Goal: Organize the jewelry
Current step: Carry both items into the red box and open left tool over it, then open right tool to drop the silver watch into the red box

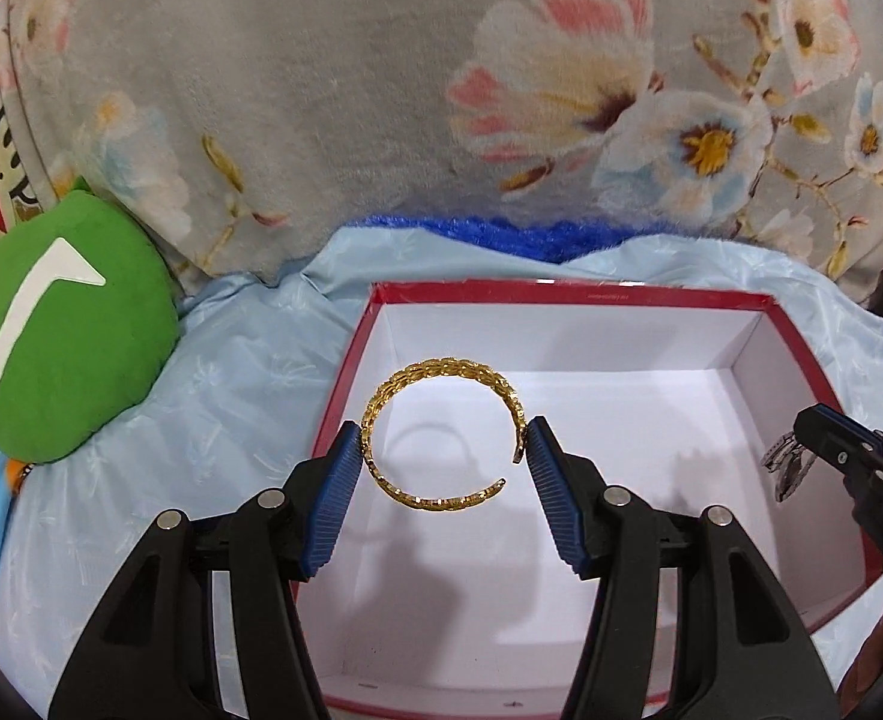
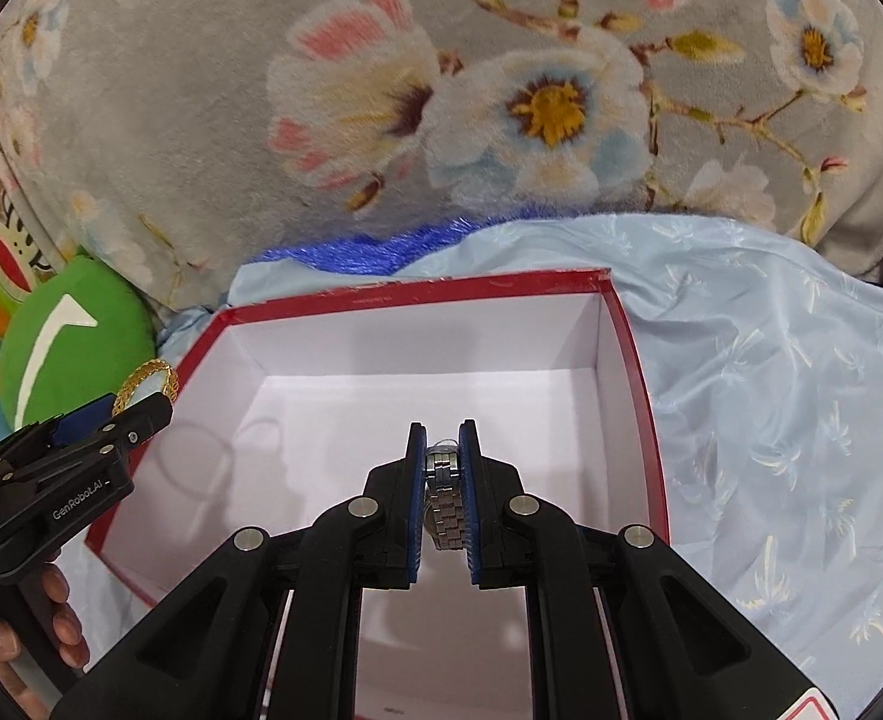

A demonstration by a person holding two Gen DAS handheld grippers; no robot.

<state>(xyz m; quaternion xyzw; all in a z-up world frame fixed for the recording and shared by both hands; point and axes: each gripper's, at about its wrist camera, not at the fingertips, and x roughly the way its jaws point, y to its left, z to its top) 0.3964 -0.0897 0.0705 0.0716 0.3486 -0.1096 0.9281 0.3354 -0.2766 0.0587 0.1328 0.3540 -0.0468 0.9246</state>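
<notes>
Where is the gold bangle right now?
In the left wrist view the gold bangle is held between the left gripper's jaws, above the left half of the open red box.

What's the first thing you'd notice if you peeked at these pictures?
The shiny gold bracelet, an open ring pinched between the left gripper over the red box with white insides. Then the silver watch squeezed in the right gripper, held over the same box. Behind sits a flowery grey blanket.

This is a home bedroom: a bed with a light blue sheet (image 1: pixel 141 468), a floral fleece blanket (image 1: pixel 381 90) and a green plush toy (image 1: pixel 63 324).
</notes>
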